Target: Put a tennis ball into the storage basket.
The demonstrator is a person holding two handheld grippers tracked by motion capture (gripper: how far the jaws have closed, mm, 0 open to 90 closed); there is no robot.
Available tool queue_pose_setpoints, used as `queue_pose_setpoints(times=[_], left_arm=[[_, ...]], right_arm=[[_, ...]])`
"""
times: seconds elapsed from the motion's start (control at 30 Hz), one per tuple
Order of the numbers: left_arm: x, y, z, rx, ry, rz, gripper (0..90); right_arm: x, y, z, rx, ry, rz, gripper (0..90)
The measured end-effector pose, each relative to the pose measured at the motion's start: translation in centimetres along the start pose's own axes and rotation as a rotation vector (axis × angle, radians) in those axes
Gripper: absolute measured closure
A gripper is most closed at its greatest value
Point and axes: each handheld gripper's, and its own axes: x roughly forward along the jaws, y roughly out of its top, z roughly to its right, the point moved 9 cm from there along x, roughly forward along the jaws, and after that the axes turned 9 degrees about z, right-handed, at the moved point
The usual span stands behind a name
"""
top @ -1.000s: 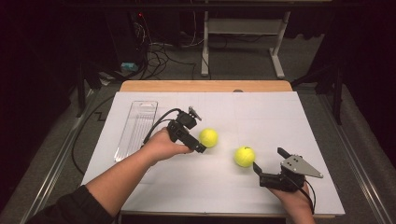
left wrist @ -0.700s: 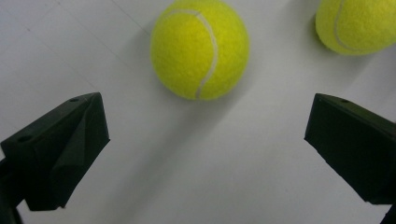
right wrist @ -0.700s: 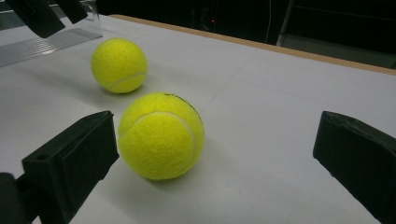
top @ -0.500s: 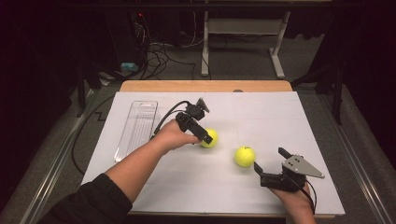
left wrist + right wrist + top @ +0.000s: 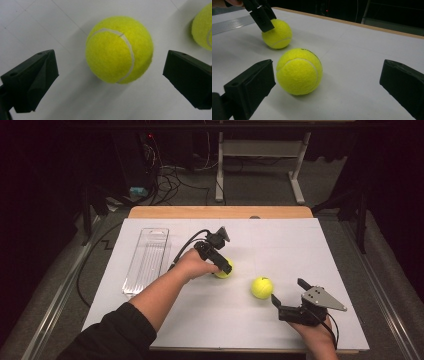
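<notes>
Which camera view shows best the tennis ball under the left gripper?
The left gripper view: the ball sits large and sharp between the open jaws of the left gripper, touching neither. In the high view the ball is small and partly covered by that gripper. In the right gripper view it lies farther off, behind the second ball.

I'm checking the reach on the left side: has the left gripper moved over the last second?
Yes. In the high view the left gripper has swung toward the clear tray and down over the left tennis ball, jaws open around it.
</notes>
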Motion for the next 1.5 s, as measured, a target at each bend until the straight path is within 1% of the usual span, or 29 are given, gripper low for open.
queue_pose_setpoints(times=[0.03,0.07,0.13,0.2,0.27,0.3,0.47,0.5,0.53,0.6,0.63,0.7,0.73,0.83,0.9,1.23,1.5], left_arm=[[0.1,0.0,0.0,0.009,0.004,-0.007,1.3],[0.2,0.2,0.0,0.006,0.008,-0.002,1.6],[0.4,0.4,0.1,0.012,0.005,-0.007,2.6],[0.5,0.5,0.2,0.008,0.005,-0.008,3.9],[0.7,0.6,0.2,0.017,0.020,-0.018,5.8],[0.9,0.7,0.2,0.015,0.027,-0.018,7.1],[1.1,0.7,0.4,0.022,0.023,-0.021,14.3],[1.2,0.7,0.5,0.014,0.019,-0.020,15.2],[1.2,0.7,0.5,0.014,0.019,-0.020,15.5],[1.4,0.6,0.6,0.015,0.016,-0.032,16.7],[1.4,0.5,0.6,0.019,0.015,-0.046,17.1],[1.5,0.5,0.5,0.014,0.023,-0.047,18.3],[1.5,0.5,0.4,0.020,0.025,-0.049,18.9],[1.5,0.4,0.5,0.019,0.018,-0.048,22.1],[1.5,0.4,0.6,0.031,0.011,-0.059,25.1],[1.4,0.2,0.6,0.050,0.015,-0.074,26.5],[1.4,0.1,0.7,0.049,0.018,-0.075,26.7]], right_arm=[[0.0,0.0,0.0,0.002,-0.001,-0.001,0.0],[0.0,-0.1,0.1,0.003,-0.002,-0.002,0.0],[0.0,-0.1,0.2,0.004,-0.001,0.001,0.0],[0.0,-0.1,0.2,0.003,-0.002,0.001,0.0],[0.0,-0.1,0.1,0.004,0.000,-0.001,0.0],[0.0,-0.1,0.0,0.004,0.001,0.000,0.0],[0.0,-0.1,0.1,0.008,-0.001,0.000,0.0],[0.0,-0.1,0.1,0.007,0.001,0.001,0.0],[0.0,-0.1,0.1,0.007,0.000,0.001,0.0],[0.0,-0.1,0.1,0.008,0.001,0.001,0.0],[0.0,0.0,0.1,0.006,0.002,0.002,0.0],[0.0,0.0,0.1,0.008,0.001,0.002,0.0],[0.0,0.0,0.1,0.008,0.001,0.002,0.0],[0.0,0.0,0.1,0.008,0.001,0.002,0.0],[0.0,0.0,0.1,0.006,0.001,0.001,0.0],[0.0,0.0,0.0,0.009,0.002,0.003,0.0],[0.0,0.0,0.0,0.009,0.003,0.002,0.0]])
